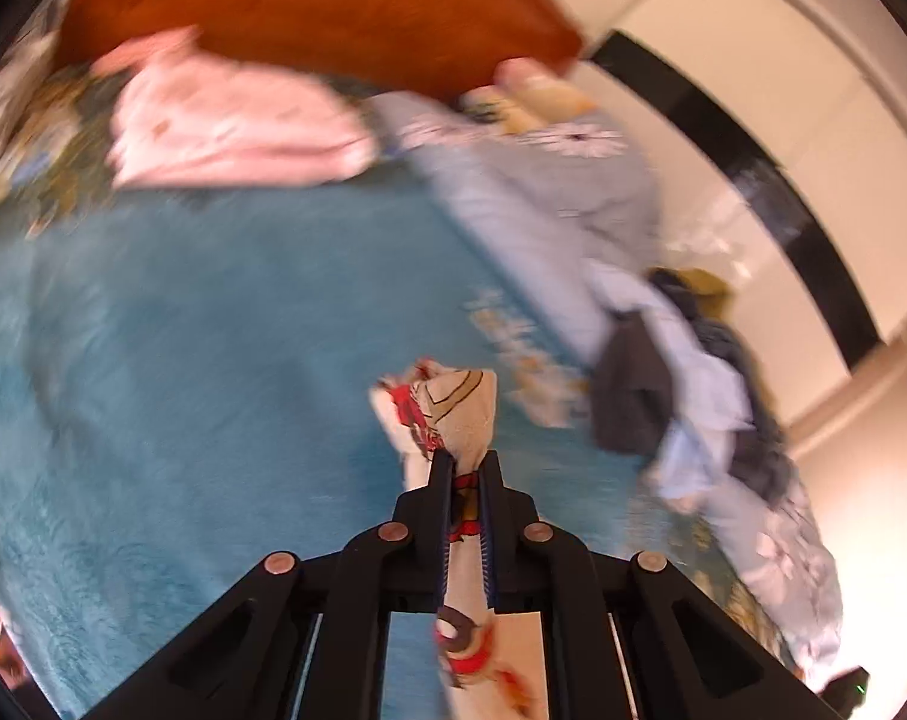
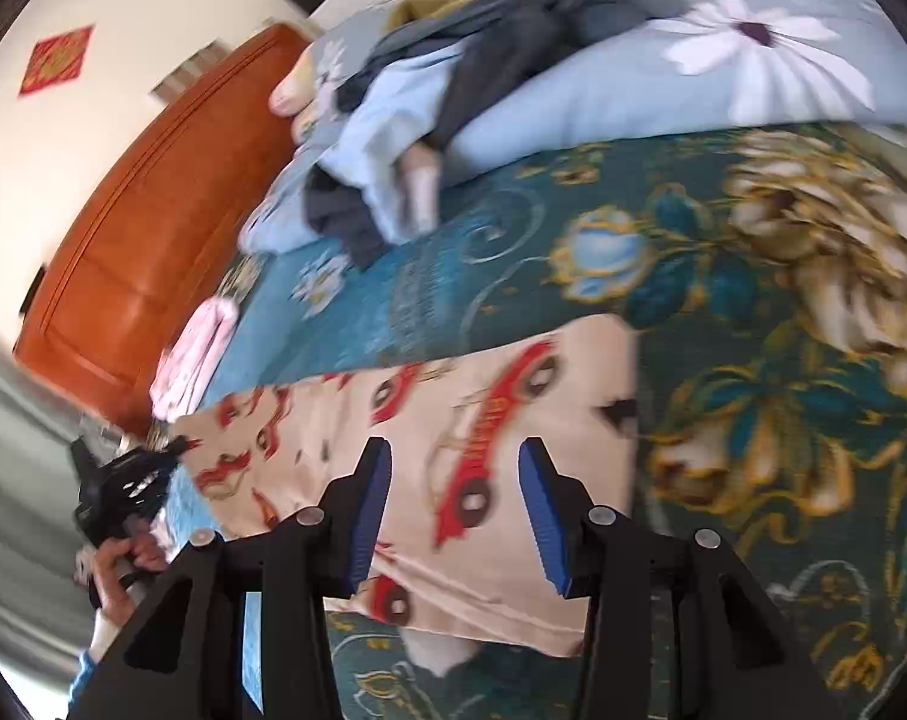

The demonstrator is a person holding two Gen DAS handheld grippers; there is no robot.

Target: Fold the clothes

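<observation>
Left tool (image 1: pixel 466 462), lower centre, clamps a bunched edge of the car-print garment (image 2: pixel 483 420) to lift it off the bed (image 2: pixel 753 420) for folding; right tool (image 2: pixel 453 504) hovers open above it

Left tool (image 1: pixel 466 462) clamped on cloth; right tool (image 2: pixel 453 510) parted, empty.

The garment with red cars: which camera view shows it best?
The right wrist view: the garment with red cars lies spread on the bedspread, its print readable. The left wrist view shows only a bunched part pinched in the left gripper.
</observation>
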